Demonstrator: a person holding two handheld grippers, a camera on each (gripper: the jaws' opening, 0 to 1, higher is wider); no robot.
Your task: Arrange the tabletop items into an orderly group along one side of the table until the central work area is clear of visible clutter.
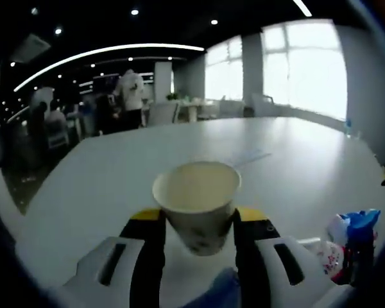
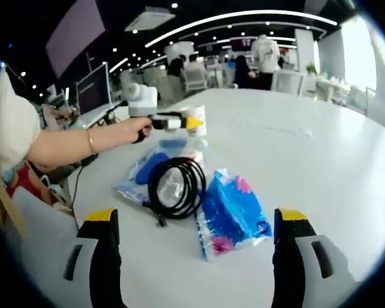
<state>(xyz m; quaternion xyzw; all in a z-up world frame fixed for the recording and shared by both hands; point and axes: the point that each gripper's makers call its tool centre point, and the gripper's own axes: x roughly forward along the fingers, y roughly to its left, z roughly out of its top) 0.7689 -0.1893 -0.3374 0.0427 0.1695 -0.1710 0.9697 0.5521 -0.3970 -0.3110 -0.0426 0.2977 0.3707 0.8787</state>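
Between the left gripper jaws, paper cup clamped by its sides and held up off the white surface, blue snack packet off to the side. Over by the right gripper, jaws wide apart with nothing in them, coiled black cable touching a blue packet, cup beyond in that outstretched hand.

Left claw clamped on cup; right claw spread wide, unloaded.
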